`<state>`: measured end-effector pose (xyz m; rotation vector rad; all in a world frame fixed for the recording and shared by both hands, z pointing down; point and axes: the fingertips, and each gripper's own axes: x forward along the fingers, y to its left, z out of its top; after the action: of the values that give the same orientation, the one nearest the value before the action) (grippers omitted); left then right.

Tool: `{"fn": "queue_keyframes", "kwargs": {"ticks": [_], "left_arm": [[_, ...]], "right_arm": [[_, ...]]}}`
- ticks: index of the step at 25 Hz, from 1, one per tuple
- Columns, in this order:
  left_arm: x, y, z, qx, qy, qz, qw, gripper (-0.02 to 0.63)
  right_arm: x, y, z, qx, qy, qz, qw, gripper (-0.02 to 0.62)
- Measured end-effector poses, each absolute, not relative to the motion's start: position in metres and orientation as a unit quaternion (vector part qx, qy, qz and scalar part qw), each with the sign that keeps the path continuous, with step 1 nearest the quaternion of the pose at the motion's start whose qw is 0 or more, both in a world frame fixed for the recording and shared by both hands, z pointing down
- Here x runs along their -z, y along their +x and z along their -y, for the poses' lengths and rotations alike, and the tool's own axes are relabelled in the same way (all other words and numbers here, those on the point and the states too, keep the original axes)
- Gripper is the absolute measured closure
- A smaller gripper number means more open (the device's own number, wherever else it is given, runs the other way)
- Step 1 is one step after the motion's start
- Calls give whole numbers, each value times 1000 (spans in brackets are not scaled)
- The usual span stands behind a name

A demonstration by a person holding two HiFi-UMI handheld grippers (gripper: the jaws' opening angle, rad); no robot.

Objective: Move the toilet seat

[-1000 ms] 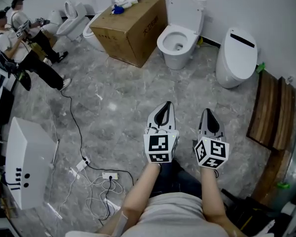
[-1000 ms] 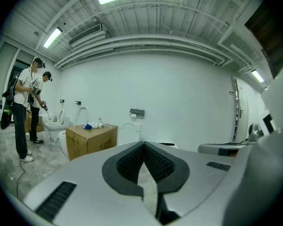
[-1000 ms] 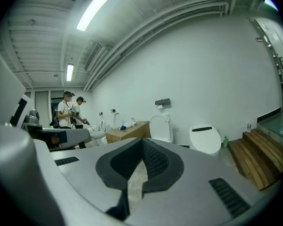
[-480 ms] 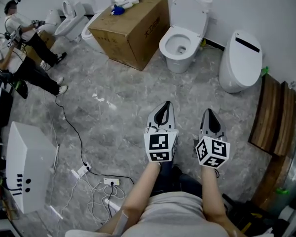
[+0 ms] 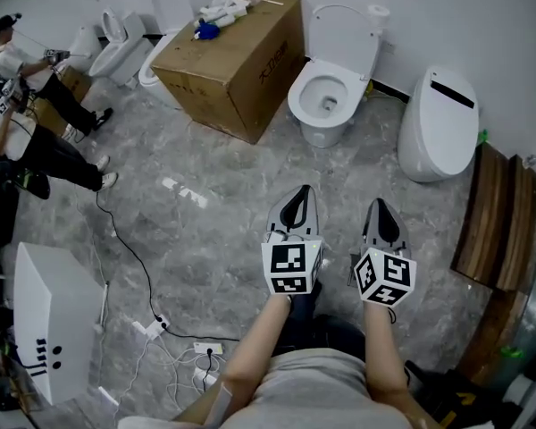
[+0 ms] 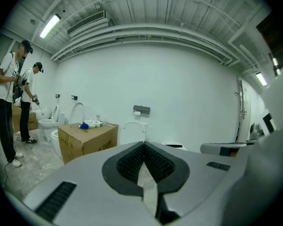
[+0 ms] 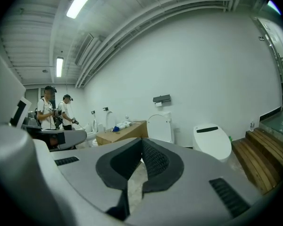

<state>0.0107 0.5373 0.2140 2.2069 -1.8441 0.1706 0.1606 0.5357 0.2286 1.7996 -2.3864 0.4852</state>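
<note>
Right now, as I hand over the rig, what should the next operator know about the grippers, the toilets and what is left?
Both shut and empty: the left hand-held gripper and the right hand-held gripper, side by side over the floor.
The open toilet stands ahead at the wall, its lid raised. A cardboard box is to its left, a closed toilet to its right.
Done: nothing yet; neither gripper touches a toilet.
Left: walk up, probably to the open toilet, open a gripper, grip the seat and move it.
</note>
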Motion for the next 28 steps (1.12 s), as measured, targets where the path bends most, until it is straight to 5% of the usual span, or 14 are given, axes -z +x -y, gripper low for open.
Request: {"fn": "queue_keyframes", "kwargs": {"ticks": [28], "left_arm": [[-248,-19,-377,-65,751,637,160,591]], "right_arm": [[-254,121,-372,-164,582,791,89,580]]}}
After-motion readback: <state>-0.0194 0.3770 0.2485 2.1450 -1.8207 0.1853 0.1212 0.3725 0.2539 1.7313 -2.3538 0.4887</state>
